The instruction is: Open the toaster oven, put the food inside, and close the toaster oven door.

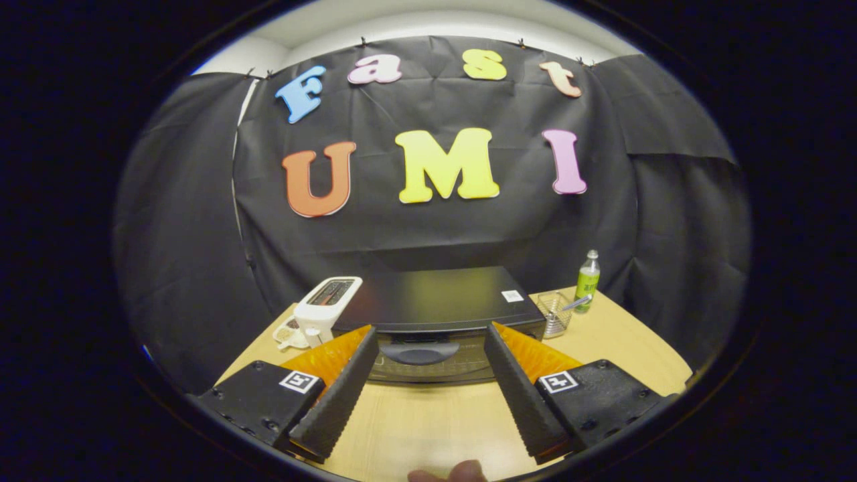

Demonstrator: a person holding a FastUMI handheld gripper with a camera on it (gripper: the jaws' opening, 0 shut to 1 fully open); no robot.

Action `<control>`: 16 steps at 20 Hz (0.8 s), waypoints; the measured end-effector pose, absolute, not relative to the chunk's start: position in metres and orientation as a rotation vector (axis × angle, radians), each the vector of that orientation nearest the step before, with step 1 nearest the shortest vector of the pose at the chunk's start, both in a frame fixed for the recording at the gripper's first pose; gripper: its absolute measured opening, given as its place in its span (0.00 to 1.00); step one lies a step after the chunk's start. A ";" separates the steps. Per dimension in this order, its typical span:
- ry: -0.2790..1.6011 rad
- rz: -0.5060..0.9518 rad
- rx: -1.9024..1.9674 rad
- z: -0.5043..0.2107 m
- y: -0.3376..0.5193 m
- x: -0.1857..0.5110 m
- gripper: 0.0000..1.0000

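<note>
Ridged wedge fingers (338, 395) on screwed mounts with square markers
</note>
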State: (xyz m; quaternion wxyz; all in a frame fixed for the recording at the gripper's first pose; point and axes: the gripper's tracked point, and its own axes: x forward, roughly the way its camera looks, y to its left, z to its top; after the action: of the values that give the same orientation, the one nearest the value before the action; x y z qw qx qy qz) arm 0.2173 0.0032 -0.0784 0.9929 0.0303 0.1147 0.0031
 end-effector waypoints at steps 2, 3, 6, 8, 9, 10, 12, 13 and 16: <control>0.293 -0.001 0.067 -0.101 0.005 0.245 1.00; 0.320 -0.003 0.067 -0.113 0.006 0.256 1.00; 0.369 -0.003 0.051 -0.133 0.012 0.280 1.00; 0.394 -0.001 0.039 -0.144 0.015 0.292 1.00; 0.379 -0.006 0.025 -0.142 0.016 0.295 1.00; 0.380 -0.002 0.010 -0.139 0.017 0.298 1.00; 0.389 -0.005 -0.006 -0.145 0.017 0.303 1.00; 0.405 -0.007 -0.007 -0.148 0.015 0.305 1.00; 0.411 -0.016 -0.002 -0.145 0.017 0.303 1.00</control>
State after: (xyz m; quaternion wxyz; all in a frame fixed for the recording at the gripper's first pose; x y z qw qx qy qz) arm 0.3032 0.0169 -0.1454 0.9790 -0.0009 0.2039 -0.0077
